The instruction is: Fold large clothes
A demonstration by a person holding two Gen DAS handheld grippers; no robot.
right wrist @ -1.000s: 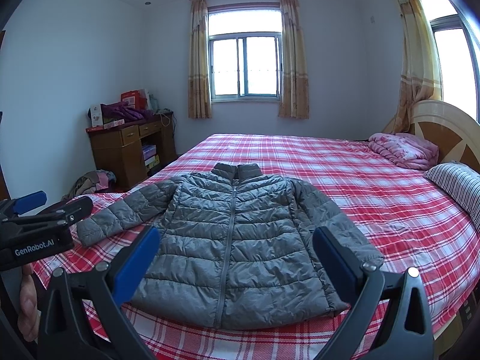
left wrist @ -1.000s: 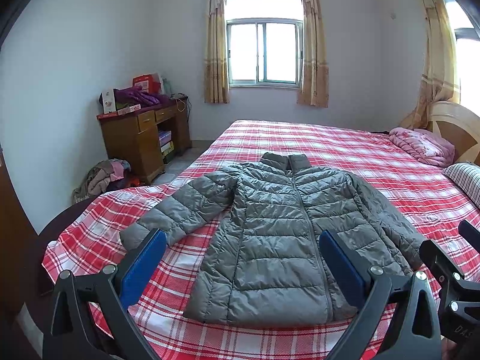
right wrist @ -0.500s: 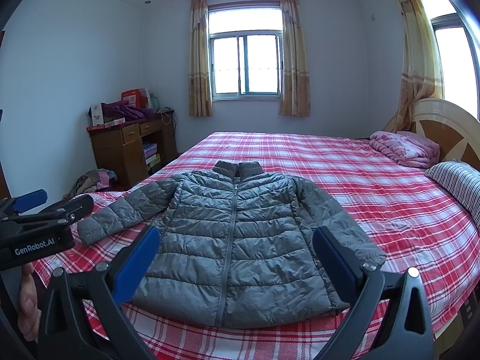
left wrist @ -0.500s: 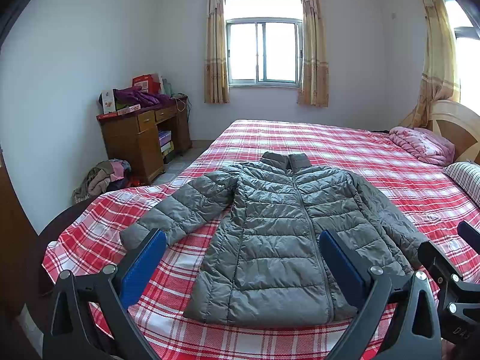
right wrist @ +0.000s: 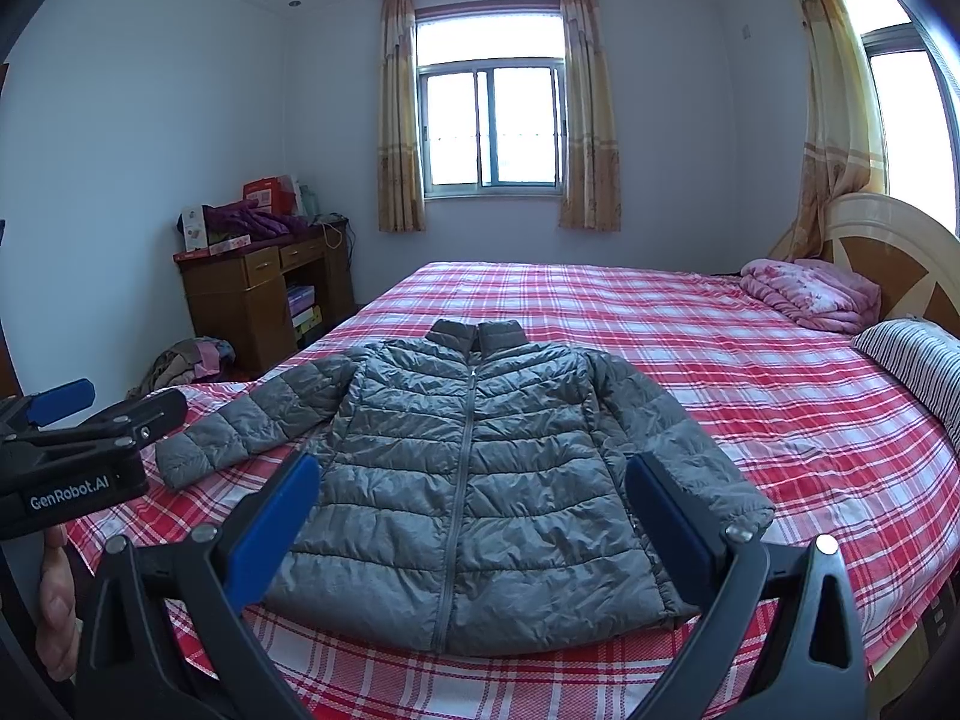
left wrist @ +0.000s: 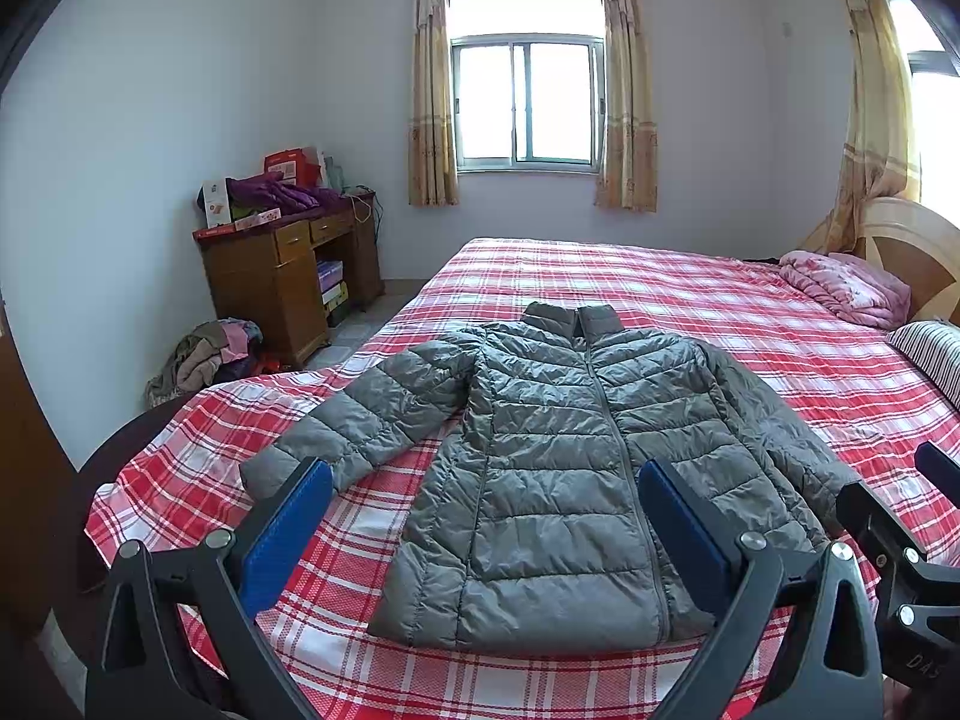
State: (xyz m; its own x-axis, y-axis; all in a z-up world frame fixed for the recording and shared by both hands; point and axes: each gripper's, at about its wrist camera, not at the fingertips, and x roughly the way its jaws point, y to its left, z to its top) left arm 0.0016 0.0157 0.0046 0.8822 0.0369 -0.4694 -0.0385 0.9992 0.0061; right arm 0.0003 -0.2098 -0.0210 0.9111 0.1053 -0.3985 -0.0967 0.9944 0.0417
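Note:
A grey quilted puffer jacket (left wrist: 552, 456) lies flat and zipped, front up, on the red plaid bed (left wrist: 690, 288), collar away from me. Its left sleeve (left wrist: 372, 414) is spread out to the side; its right sleeve (right wrist: 678, 438) lies along the body. It also shows in the right wrist view (right wrist: 468, 468). My left gripper (left wrist: 486, 528) is open and empty, held above the jacket's hem. My right gripper (right wrist: 474, 516) is open and empty, also above the hem. The left gripper's body shows in the right wrist view (right wrist: 78, 450).
A folded pink quilt (left wrist: 840, 288) and a striped pillow (left wrist: 930, 354) lie near the headboard at right. A wooden desk (left wrist: 282, 276) with clutter stands at left, with a clothes pile (left wrist: 204, 354) on the floor. A window (left wrist: 528, 102) is in the far wall.
Both grippers have stayed open and almost still; the views have shifted only slightly. The jacket has not moved.

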